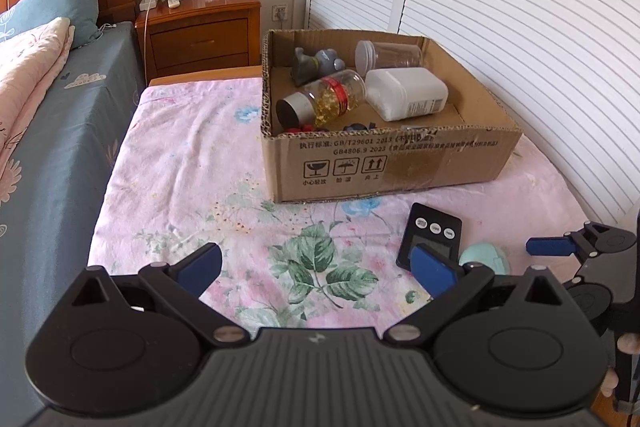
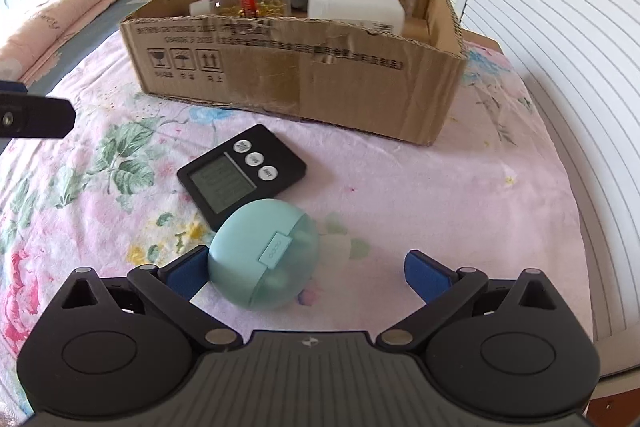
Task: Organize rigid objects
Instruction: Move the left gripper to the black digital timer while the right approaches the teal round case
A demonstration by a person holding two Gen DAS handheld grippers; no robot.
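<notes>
A cardboard box (image 1: 400,167) (image 2: 320,79) stands on the floral sheet. In it lie a jar of yellow capsules (image 1: 324,99), a white bottle (image 1: 406,93), a clear jar (image 1: 390,55) and a grey toy (image 1: 316,63). A black digital timer (image 2: 242,175) (image 1: 430,231) and a mint round earbud case (image 2: 264,253) (image 1: 482,257) lie in front of the box. My right gripper (image 2: 310,275) is open, low over the sheet, with the case against its left finger. My left gripper (image 1: 316,271) is open and empty over the sheet, left of the timer.
A bed with blue and pink bedding (image 1: 48,115) lies to the left. A wooden nightstand (image 1: 200,27) with a small fan stands behind. White louvred doors (image 1: 500,7) run along the right. The sheet's edge drops off at right (image 2: 580,227).
</notes>
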